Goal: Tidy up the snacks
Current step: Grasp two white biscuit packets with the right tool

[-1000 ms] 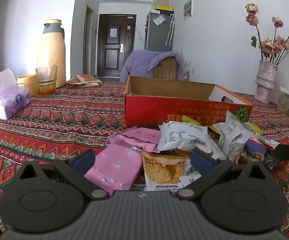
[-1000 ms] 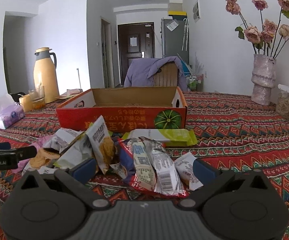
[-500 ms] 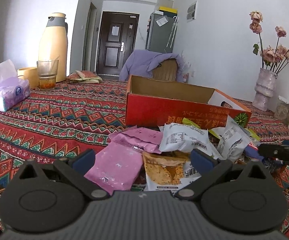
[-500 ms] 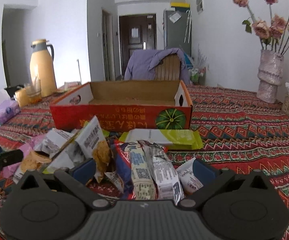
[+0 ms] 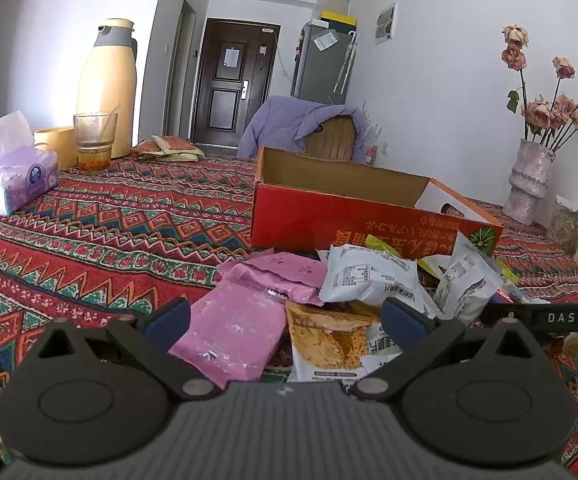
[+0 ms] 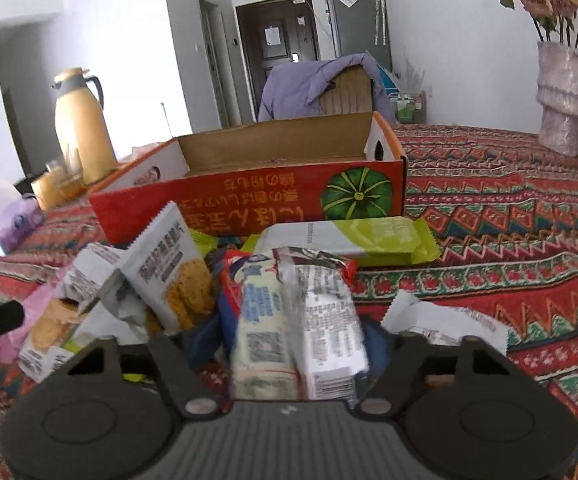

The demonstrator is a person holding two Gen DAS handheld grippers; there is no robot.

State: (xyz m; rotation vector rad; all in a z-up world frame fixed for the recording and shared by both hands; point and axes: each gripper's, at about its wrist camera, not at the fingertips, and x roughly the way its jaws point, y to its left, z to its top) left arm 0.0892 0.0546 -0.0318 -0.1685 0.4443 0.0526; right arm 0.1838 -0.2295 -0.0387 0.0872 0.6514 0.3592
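Snacks lie heaped on a patterned red tablecloth (image 5: 129,224), just in front of an open red cardboard box (image 6: 249,196) that has a green pumpkin printed on its side and nothing visible inside. The right gripper (image 6: 289,344) is down in the heap, and its jaws have just been closing around a red and white packet with a crinkled silver wrapper (image 6: 297,320); the blue pads sit tight against both sides of that packet, so it looks gripped. Close behind it a lime-green and white packet (image 6: 353,236) lies flat by the foot of the box, and to its left a white biscuit packet (image 6: 169,264) stands tilted against the rest. A small white sachet (image 6: 449,320) lies beside the right finger. The left gripper (image 5: 285,320) hangs over the other side of the pile with its jaws spread wide and nothing pinched; between its fingers lie a pink packet (image 5: 233,328) and an orange-brown cracker packet (image 5: 329,340), with a grey-white pouch (image 5: 369,280) just behind them. Farther off on the cloth I can see a yellow thermos jug (image 5: 109,88), a drinking glass (image 5: 94,140) and a purple tissue pack (image 5: 13,180), well apart from the pile, and a vase of dried roses (image 5: 529,180) near the wall.
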